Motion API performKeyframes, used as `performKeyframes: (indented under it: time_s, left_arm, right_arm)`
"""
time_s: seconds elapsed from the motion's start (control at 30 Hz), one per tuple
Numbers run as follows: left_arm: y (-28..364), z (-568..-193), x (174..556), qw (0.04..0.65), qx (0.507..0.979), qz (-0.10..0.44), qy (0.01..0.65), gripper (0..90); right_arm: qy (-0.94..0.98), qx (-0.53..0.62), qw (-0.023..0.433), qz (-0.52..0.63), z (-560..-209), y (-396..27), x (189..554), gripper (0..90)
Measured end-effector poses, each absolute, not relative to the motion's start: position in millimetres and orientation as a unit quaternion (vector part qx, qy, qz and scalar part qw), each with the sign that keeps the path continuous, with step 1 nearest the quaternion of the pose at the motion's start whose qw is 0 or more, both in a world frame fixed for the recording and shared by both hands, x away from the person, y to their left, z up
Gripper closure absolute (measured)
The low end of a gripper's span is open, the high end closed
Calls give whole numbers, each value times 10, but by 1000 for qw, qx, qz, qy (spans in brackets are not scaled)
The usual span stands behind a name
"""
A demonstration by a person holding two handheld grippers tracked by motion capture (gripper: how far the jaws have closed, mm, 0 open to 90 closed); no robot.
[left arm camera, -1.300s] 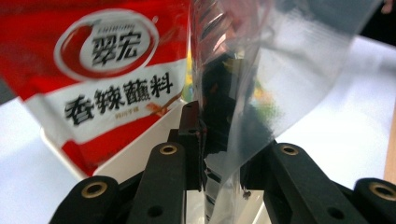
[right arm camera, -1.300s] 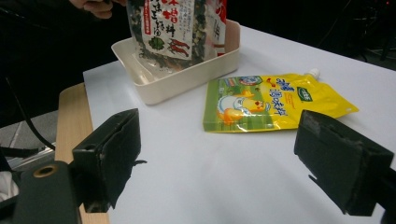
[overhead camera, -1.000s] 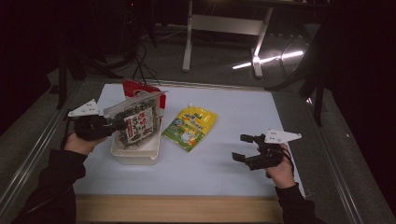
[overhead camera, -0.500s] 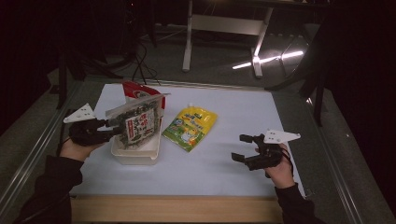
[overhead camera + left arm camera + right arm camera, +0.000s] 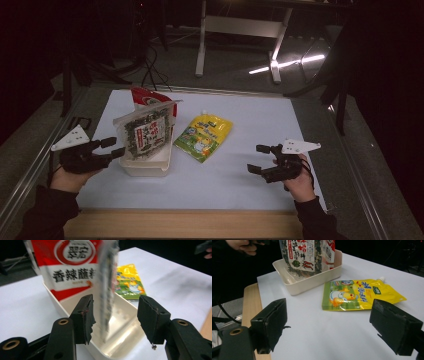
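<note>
Left of the bin: jaws apart off the seaweed pouch

Nearest the person, right gripper (image 5: pixel 263 161) sits parted and empty on the white table (image 5: pixel 250 120). Left gripper (image 5: pixel 114 148) jaws have just been opening; the seaweed pouch (image 5: pixel 146 132) edge stands between them, pads clear of it. Pouch stands upright in the cream bin (image 5: pixel 150 167), red pouch (image 5: pixel 148 97) behind it. Yellow spout pouch (image 5: pixel 205 136) lies flat beside the bin.

The red packet (image 5: pixel 72 265), at the upper left of the left gripper view, bore "翠宏" inside a white ring and below it large black characters, "香辣蘸", the last one cut off. The yellow pouch (image 5: pixel 362 296) and the seaweed bag (image 5: pixel 302 255) carried Chinese print that seemed too blurred to read.
</note>
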State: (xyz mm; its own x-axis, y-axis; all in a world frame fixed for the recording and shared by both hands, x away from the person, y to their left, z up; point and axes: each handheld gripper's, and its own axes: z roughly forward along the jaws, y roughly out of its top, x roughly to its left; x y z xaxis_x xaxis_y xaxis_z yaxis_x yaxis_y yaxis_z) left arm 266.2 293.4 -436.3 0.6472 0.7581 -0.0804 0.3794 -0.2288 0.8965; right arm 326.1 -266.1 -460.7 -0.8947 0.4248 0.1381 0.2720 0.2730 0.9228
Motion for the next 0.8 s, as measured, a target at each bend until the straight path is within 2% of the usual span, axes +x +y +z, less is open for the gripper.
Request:
performKeyframes:
  time_s: [0.37,0.43,0.8]
  left_arm:
    - [2588,-4498,2370,521,765,147,349,474]
    - [2477,-4523,2348,521,772,137,338,448]
    - [1940,-4614,2313,525,795,101,286,448]
  right_arm:
    - [798,212,71,560,-4628,-2625,3266,152]
    - [799,209,73,559,-4635,-2620,3271,163]
    - [797,209,84,560,-4680,-2601,3292,178]
